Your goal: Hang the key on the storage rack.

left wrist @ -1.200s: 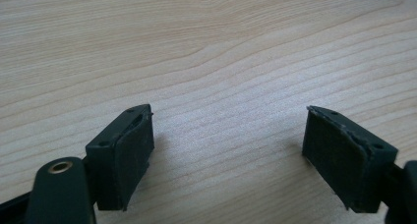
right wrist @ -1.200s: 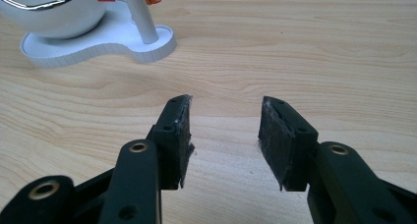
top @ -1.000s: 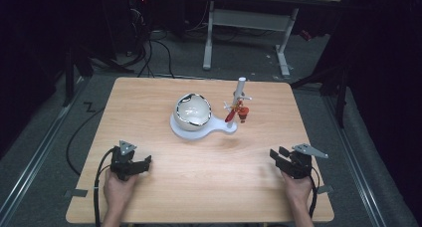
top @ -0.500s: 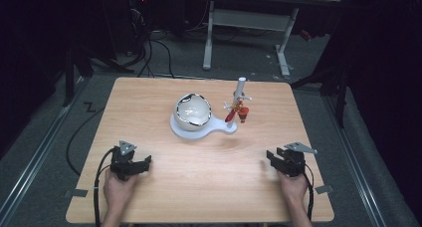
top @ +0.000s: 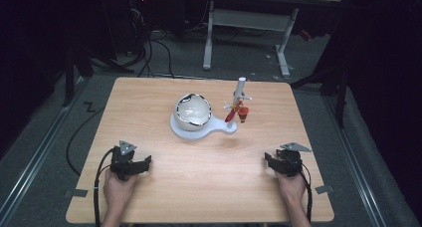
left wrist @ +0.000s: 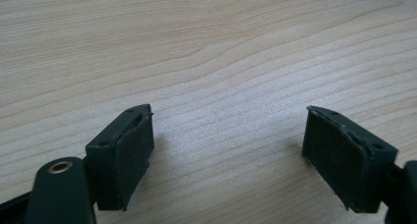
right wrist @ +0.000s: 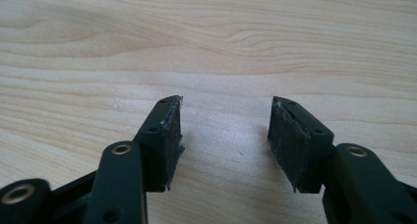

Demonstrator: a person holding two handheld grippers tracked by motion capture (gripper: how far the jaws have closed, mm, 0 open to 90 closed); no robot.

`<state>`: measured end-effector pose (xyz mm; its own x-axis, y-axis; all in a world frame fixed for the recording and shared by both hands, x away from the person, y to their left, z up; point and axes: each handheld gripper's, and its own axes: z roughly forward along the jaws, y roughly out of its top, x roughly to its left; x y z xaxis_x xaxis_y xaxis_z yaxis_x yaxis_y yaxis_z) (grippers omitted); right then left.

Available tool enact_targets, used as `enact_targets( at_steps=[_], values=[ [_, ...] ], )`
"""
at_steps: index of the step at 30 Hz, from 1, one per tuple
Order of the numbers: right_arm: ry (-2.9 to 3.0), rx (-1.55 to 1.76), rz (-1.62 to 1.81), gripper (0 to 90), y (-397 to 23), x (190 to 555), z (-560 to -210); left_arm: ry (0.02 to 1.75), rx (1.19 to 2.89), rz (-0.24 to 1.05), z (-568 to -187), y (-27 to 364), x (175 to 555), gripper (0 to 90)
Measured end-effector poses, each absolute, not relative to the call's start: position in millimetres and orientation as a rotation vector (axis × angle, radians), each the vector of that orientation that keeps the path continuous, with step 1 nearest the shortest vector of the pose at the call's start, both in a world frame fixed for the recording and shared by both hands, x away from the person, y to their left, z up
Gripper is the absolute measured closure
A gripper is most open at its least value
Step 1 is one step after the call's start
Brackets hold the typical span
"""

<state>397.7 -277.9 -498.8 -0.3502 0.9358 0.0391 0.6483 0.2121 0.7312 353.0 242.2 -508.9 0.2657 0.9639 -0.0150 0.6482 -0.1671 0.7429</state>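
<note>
A wooden counter seen from above. At centre frame a white bowl sits on a white base with an upright post carrying red parts, well apart from both tools. At lower left, the left hand-held gripper rests with jaws apart, empty. At lower right, the right hand-held gripper has just been opening, nothing between its jaws, likely readying a reach.

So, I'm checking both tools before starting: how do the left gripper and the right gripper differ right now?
The left gripper has its jaws spread wider than the right gripper, whose jaws have just been opening. The left gripper sits near the light wooden table's left edge, jaws pointing right; the right gripper sits near its right edge, jaws pointing left. Both are black, hand-held, low over bare wood, with nothing between their jaws.
</note>
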Motion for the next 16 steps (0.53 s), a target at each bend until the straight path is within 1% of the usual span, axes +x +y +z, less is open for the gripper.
enact_targets(
  at_steps=[7,16],
  values=[
    [2.076,1.417,0.901,37.6,-272.7,395.6,-502.5,1.456,1.898,0.631,-508.9,242.2,352.9,20.1],
    [2.068,1.422,0.893,36.4,-271.8,394.9,-502.7,1.456,1.898,0.631,-508.9,242.2,352.9,20.0]
  ],
)
